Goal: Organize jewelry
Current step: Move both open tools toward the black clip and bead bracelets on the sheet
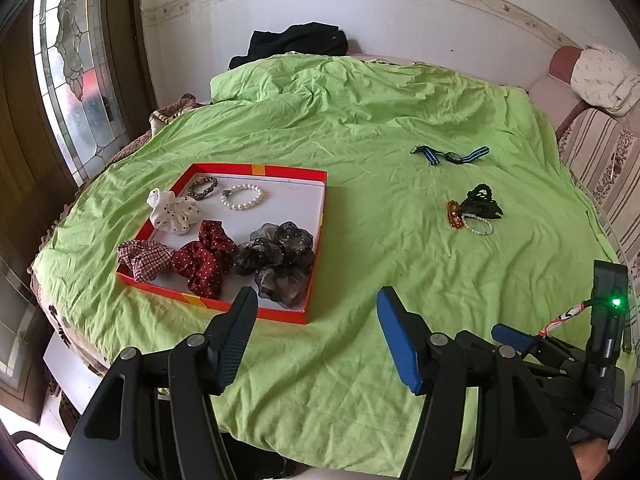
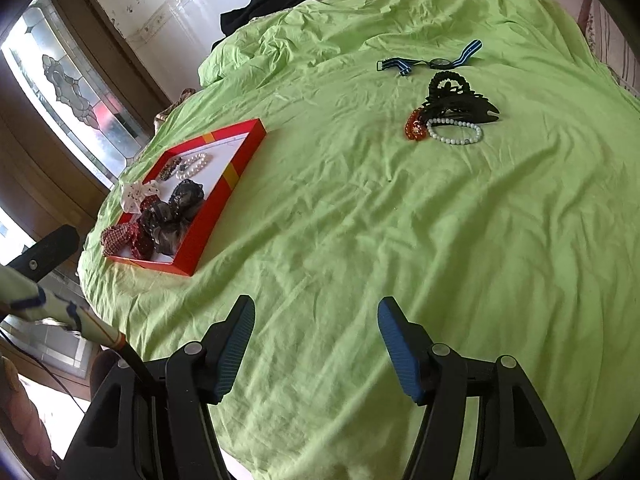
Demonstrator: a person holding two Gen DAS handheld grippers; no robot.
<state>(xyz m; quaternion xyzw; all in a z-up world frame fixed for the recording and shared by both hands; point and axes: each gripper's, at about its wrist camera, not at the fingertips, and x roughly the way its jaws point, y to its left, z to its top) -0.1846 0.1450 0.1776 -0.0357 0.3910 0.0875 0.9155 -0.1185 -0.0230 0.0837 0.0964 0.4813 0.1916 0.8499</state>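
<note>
Four loose pieces remain on the green bedsheet [image 2: 360, 240]: striped blue watch [image 2: 434, 62], black claw clip [image 2: 460, 100], amber bead bracelet [image 2: 415, 125], white pearl bracelet [image 2: 456, 131]. Red cardboard tray [image 2: 224, 204] sits well apart. Both grippers' jaws apart, empty. Judgement: right gripper [image 2: 316, 344] should pinch one bracelet strand, avoiding clip.

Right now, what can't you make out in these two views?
- Black claw hair clip: covers parts of the amber bead bracelet in both views.
- Striped-strap watch: dial too small to read, either view.
- Red shallow box: in the right wrist view its wall hides part of the floor.
</note>
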